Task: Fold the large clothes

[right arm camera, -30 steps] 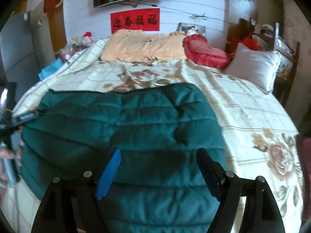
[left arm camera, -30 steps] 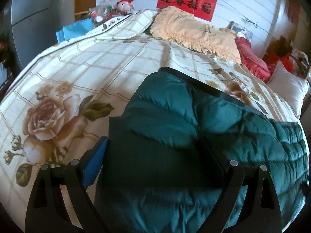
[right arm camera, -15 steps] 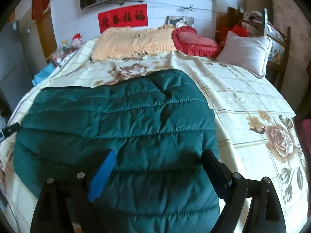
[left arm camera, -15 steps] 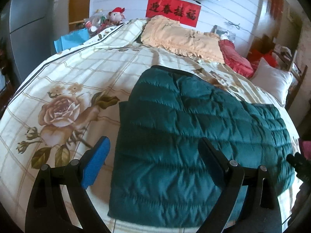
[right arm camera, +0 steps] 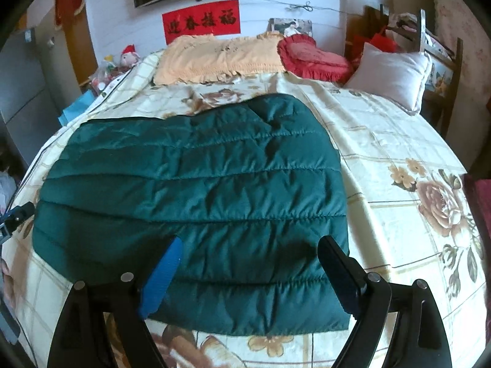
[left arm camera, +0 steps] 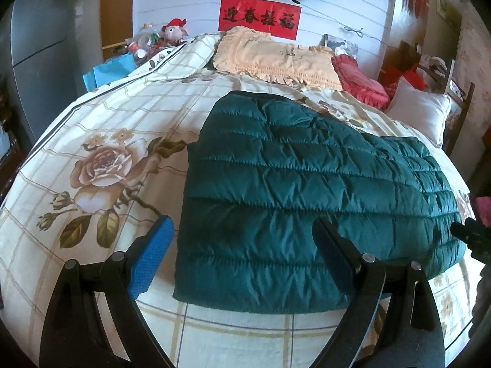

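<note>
A dark green quilted jacket (left arm camera: 300, 190) lies folded flat in a rough rectangle on the floral bedspread (left arm camera: 101, 165). It also shows in the right wrist view (right arm camera: 196, 190). My left gripper (left arm camera: 242, 230) is open and empty, raised above the jacket's near left edge. My right gripper (right arm camera: 248, 248) is open and empty, raised above the jacket's near right part. The right gripper's tip shows at the far right of the left wrist view (left arm camera: 472, 236). The left gripper's tip shows at the left edge of the right wrist view (right arm camera: 17, 214).
A yellow frilled pillow (left arm camera: 276, 58), a red heart cushion (left arm camera: 359, 82) and a white pillow (left arm camera: 417, 110) lie at the head of the bed. A plush toy (left arm camera: 175, 30) and clutter stand at the far left. A wooden chair (right arm camera: 435, 49) stands at right.
Both grippers have pulled back and up from the jacket. More of the jacket and the bedspread in front of it now shows in both views. The jacket lies still.
</note>
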A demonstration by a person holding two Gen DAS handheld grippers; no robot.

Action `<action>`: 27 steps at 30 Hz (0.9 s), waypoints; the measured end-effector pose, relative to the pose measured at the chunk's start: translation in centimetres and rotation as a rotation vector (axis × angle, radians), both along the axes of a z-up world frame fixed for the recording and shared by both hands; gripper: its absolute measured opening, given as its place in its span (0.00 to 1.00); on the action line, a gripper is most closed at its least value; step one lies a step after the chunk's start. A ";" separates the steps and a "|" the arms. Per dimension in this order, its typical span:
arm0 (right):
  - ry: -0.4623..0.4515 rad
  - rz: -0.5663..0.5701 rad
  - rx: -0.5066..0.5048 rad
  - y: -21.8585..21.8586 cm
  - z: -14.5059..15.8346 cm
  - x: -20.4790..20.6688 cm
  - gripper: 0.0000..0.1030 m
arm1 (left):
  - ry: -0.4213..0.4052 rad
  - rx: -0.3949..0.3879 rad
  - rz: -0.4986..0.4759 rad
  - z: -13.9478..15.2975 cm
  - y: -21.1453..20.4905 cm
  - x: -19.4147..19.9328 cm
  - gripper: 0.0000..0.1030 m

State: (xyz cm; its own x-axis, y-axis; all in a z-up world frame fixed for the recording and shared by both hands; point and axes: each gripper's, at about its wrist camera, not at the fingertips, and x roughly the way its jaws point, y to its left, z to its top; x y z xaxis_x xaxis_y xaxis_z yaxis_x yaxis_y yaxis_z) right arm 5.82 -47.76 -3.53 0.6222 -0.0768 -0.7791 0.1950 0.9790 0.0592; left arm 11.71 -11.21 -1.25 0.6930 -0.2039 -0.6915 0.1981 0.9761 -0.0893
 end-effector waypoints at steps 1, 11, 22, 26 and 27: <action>-0.010 0.015 -0.010 0.3 0.4 -0.5 0.85 | -0.002 0.001 0.000 0.0 0.0 -0.2 0.89; -0.026 0.030 -0.014 0.6 1.3 -2.6 0.85 | -0.007 0.005 -0.003 0.1 0.2 -1.4 0.89; -0.014 0.019 0.008 0.0 1.0 -3.5 0.85 | -0.011 0.012 -0.006 0.2 0.1 -1.7 0.89; -0.016 0.021 0.001 0.1 1.1 -3.6 0.85 | -0.015 0.018 -0.009 0.2 0.0 -1.9 0.89; -0.016 0.021 0.002 0.1 1.1 -3.6 0.85 | -0.016 0.019 -0.009 0.2 0.0 -2.0 0.89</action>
State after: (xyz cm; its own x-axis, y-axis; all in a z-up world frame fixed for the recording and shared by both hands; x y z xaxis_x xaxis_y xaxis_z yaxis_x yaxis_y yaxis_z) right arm 2.24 -47.66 -2.40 0.6360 -0.0622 -0.7691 0.1732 0.9828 0.0638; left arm 9.75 -11.19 -1.07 0.7020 -0.1968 -0.6844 0.2080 0.9758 -0.0672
